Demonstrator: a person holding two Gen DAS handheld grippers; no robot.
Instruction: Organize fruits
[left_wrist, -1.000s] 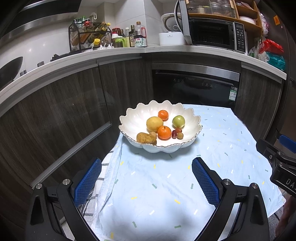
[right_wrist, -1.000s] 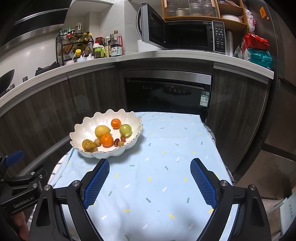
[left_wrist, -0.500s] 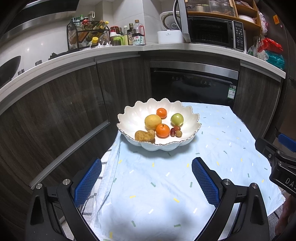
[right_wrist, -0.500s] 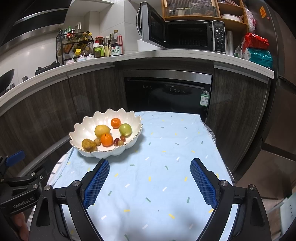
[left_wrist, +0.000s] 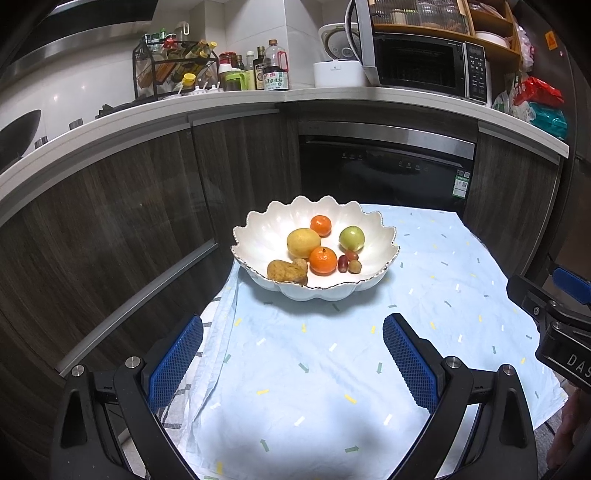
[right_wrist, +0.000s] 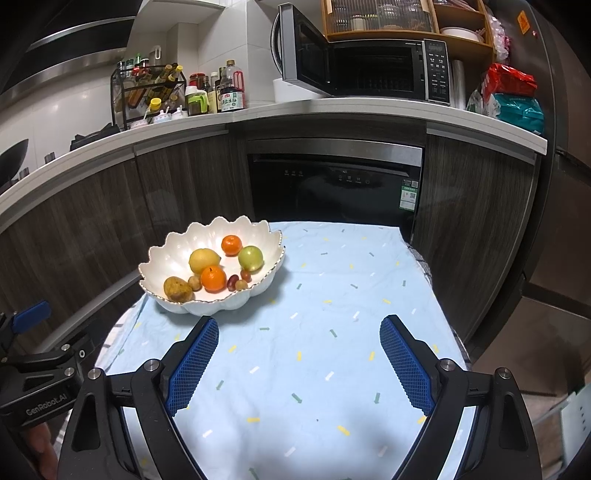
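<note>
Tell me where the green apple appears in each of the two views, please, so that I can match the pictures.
Left wrist view: the green apple lies right of centre in the white bowl, behind the grapes.
Right wrist view: the green apple lies left of centre in the picture, at the bowl's right side.
Shared landmark: the orange mandarin just left of the apple.

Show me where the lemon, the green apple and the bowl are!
lemon (left_wrist: 303, 242), left wrist view, middle of its yellow skin.
green apple (right_wrist: 250, 258), right wrist view, middle of its front.
bowl (left_wrist: 258, 229), left wrist view, bare inner wall at left.
</note>
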